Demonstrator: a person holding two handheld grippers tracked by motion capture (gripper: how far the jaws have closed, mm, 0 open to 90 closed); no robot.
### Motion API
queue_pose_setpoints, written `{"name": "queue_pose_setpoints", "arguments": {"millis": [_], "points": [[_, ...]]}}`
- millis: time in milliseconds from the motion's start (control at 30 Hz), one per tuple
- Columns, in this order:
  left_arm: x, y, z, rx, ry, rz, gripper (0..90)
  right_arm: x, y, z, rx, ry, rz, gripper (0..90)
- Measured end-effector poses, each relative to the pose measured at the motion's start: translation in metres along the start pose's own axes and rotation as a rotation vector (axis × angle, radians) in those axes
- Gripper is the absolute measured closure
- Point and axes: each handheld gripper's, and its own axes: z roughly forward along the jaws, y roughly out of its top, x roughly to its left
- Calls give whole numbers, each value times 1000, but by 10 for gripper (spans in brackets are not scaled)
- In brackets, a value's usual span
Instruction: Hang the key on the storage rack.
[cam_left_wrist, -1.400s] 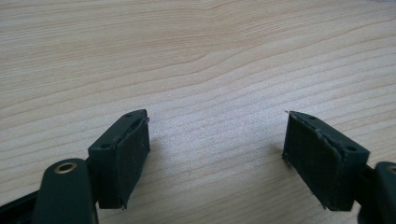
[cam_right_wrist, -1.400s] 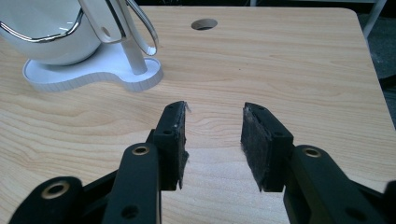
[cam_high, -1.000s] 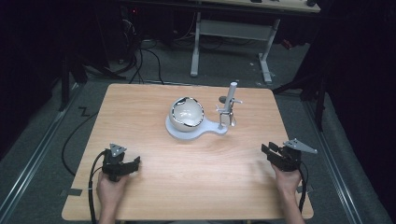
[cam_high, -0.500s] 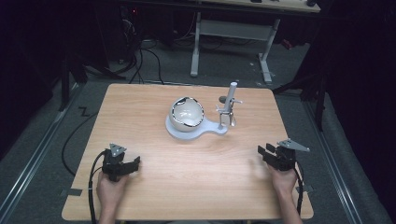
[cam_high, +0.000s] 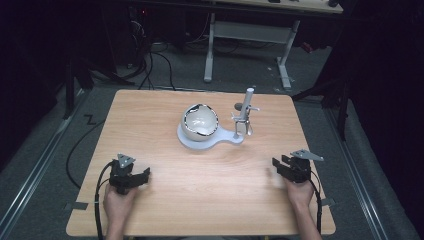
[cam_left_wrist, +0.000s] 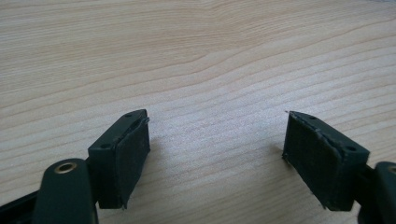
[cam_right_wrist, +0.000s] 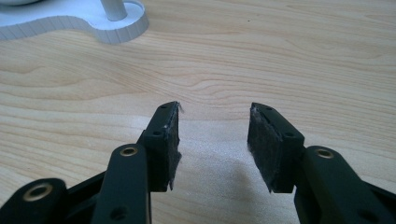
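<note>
- The white bowl (cam_high: 200, 122) is being carried on the round end of a white base plate (cam_high: 207, 140), near the middle of the wooden table (cam_high: 150, 115); its rim is showing dark, uneven marks, and whether anything is lying inside cannot be told.
- A white upright post with a small lever fitting (cam_high: 244, 116) is being carried on the narrow end of the same base plate, just beside the bowl; the foot of that post (cam_right_wrist: 113, 9) is being seen at the top edge of the right gripper view.
- The right gripper (cam_high: 286, 167) is being held low at the near right of the table, well apart from the fixture and pointed towards it; its jaws are being kept moderately apart with nothing between them (cam_right_wrist: 212, 140).
- The left gripper (cam_high: 136, 177) is being held low at the near left, well apart from the bowl; its jaws are being kept wide apart over bare wood (cam_left_wrist: 217, 149).
- Progress is being judged as at the outset: nothing is being gripped or touched, and approach, grasp and handling of the bowl fixture are all being left to do.
</note>
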Motion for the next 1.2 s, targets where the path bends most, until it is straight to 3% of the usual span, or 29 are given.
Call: {"name": "queue_pose_setpoints", "arguments": {"millis": [667,1067,1200], "points": [[0,0,0,-1,-1,-2,231,9,-4,13,50,-7,-33,506],[0,0,0,-1,-1,-2,231,16,-5,17,81,-26,-82,464],[0,0,0,-1,-2,-3,231,15,-5,18,84,-20,-74,442]]}}
